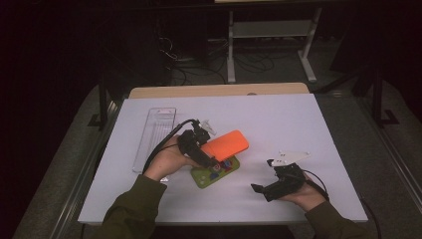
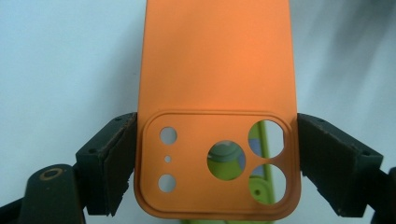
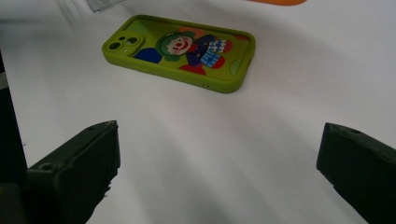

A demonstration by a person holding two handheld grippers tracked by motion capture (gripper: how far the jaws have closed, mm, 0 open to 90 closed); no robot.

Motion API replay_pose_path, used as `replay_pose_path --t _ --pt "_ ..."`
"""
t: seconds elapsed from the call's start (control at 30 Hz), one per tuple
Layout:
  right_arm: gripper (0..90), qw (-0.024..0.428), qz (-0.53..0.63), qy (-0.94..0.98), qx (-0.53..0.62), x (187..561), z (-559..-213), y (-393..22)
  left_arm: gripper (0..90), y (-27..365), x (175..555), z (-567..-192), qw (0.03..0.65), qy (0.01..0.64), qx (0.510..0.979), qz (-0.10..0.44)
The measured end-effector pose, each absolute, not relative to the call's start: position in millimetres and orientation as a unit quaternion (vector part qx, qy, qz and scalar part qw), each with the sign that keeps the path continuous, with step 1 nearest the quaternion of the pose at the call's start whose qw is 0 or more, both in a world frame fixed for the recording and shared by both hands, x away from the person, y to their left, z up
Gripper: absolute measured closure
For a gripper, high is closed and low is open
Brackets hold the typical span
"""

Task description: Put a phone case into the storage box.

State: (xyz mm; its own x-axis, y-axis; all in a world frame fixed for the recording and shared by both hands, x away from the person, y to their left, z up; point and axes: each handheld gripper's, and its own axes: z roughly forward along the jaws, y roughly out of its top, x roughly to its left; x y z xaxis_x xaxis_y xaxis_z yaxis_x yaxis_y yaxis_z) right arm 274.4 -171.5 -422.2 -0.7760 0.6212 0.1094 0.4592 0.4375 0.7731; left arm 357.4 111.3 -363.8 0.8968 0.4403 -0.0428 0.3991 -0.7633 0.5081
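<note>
My left gripper is shut on an orange phone case, which it holds just above the table by the camera end. In the left gripper view both pads press the sides of the orange case. Through the lens holes of the orange case shows a green phone case. That green case, printed with a clown, lies flat on the white sheet under the orange one. My right gripper rests at the front right, open and empty, and it faces the green case.
A clear plastic tray lies at the left of the white sheet. The sheet's front edge runs close below both hands. Behind the table are a dark floor, cables and a white stand.
</note>
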Motion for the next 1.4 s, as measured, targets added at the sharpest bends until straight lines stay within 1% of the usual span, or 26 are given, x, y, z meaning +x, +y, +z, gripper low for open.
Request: replay_pose_path --t 0.13,0.37,0.43,0.47,0.53,0.67,0.83,1.0,1.4 --pt "0.0 0.1 0.425 0.836 0.332 275.2 -423.5 -170.4 16.5 108.4 355.6 -367.1 0.253 0.216 0.942 0.036" --pt "0.0 0.113 0.422 0.831 0.345 278.5 -424.8 -165.7 16.5 112.8 354.5 -366.7 0.269 0.218 0.938 0.027" --pt "0.0 0.116 0.422 0.828 0.352 279.5 -423.9 -164.5 16.4 113.0 355.2 -367.3 0.267 0.211 0.94 0.027" --pt "0.0 0.117 0.423 0.825 0.357 280.1 -423.5 -163.7 16.4 112.1 353.8 -367.7 0.268 0.219 0.938 0.023" --pt "0.0 0.125 0.424 0.823 0.357 283.2 -421.7 -161.1 16.4 111.7 354.2 -368.0 0.268 0.216 0.939 0.02" --pt "0.0 0.127 0.426 0.82 0.359 286.3 -420.4 -158.2 16.4 113.4 355.3 -365.9 0.268 0.212 0.939 0.021" --pt "0.0 0.127 0.422 0.822 0.36 292.4 -421.5 -156.7 16.4 117.7 355.5 -361.5 0.285 0.225 0.931 0.025" --pt "0.0 0.132 0.422 0.818 0.368 301.3 -422.3 -153.4 16.4 122.7 357.1 -357.7 0.283 0.221 0.933 0.026" --pt "0.0 0.144 0.418 0.82 0.363 315.9 -420.9 -141.0 16.4 121.5 356.7 -357.8 0.3 0.223 0.927 0.029"
